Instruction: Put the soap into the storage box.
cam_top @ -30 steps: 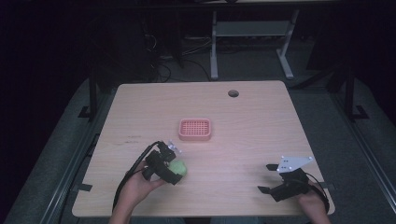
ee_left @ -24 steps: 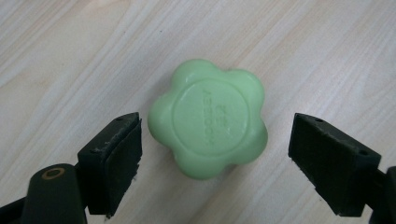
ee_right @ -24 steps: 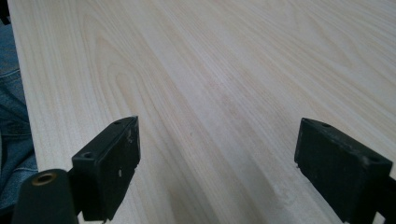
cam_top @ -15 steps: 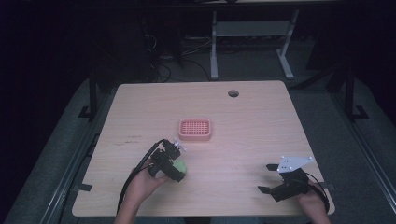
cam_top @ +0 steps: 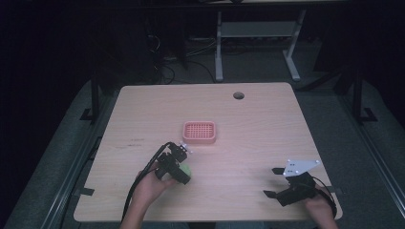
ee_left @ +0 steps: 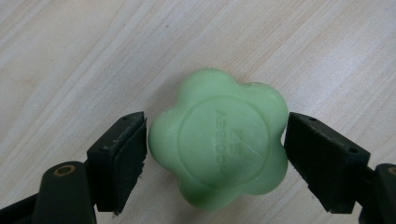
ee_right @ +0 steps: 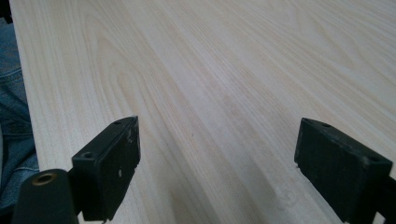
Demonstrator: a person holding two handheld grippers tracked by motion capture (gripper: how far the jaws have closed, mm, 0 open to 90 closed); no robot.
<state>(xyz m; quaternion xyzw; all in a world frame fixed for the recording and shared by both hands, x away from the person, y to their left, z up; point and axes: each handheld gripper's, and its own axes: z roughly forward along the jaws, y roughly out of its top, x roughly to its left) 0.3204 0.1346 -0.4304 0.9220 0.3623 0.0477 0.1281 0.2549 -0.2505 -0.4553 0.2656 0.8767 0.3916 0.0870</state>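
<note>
The right tool (cam_top: 271, 182) rests near the front right corner of the desk (cam_top: 267, 119), close to the near edge; its jaws stand wide apart with nothing between them, and the right gripper view shows bare wood grain (ee_right: 224, 84) ahead of the pads, with blue denim (ee_right: 14, 121) beyond the desk edge. The left tool (cam_top: 184, 172) sits left of centre, back from the front edge, held in the person's left hand (cam_top: 150, 183) with its cable (cam_top: 138, 183) trailing toward the near edge. The green flower-shaped soap (ee_left: 219, 137) lies flat on the desk between the left tool's jaws. In the left gripper view one pad (ee_left: 123, 158) stands right against a lobe of the soap and the other pad (ee_left: 322, 161) just beside the opposite lobe; firm clamping cannot be confirmed, so the grasp state cannot be told. Farther in, the pink perforated tray (cam_top: 199, 132) sits near the desk centre, apart from the soap, with open surface on all sides. A round cable hole (cam_top: 238, 95) lies near the far edge.
</note>
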